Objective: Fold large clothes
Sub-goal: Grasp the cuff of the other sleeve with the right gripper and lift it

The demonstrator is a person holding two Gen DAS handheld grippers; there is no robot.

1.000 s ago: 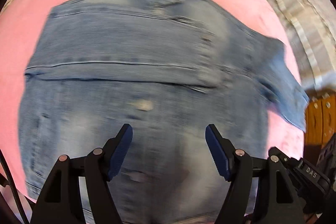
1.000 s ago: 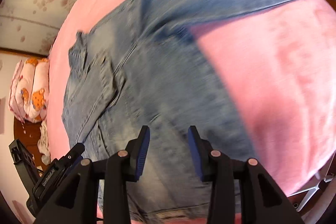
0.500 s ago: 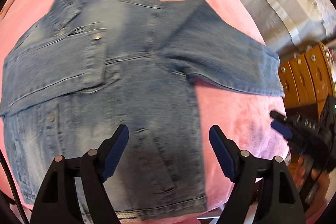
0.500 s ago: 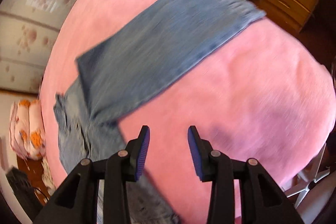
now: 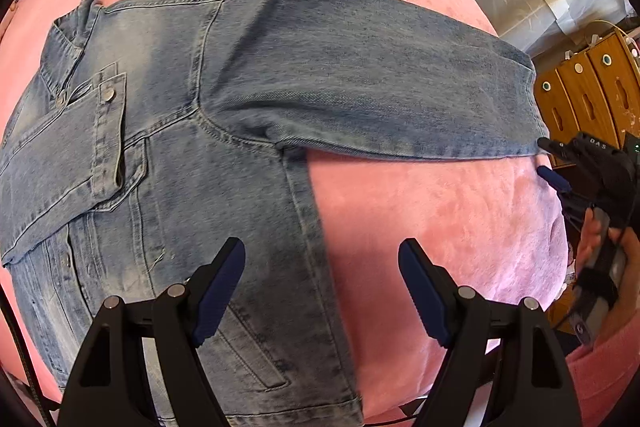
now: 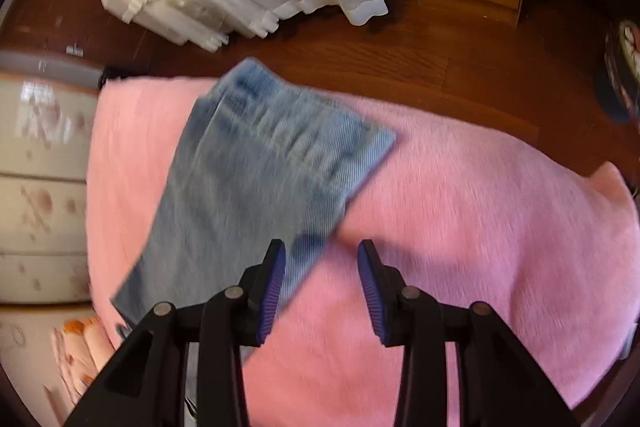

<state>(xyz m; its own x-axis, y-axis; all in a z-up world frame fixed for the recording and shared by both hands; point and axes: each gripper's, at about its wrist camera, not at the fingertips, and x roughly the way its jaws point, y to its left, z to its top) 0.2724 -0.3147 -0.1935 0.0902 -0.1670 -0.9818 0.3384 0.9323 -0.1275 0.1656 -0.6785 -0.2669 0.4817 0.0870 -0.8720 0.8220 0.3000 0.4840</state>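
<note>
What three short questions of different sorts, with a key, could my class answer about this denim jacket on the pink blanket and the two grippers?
1. True or false: the left gripper is clamped on the denim jacket.
2. Which part of the jacket lies stretched out across the pink blanket? A collar, B sleeve, C hem.
3. What stands between the right gripper fingers?

Key
1. False: its jaws are wide apart above the cloth.
2. B.
3. Nothing held; only blanket and the sleeve's edge show behind them.
</note>
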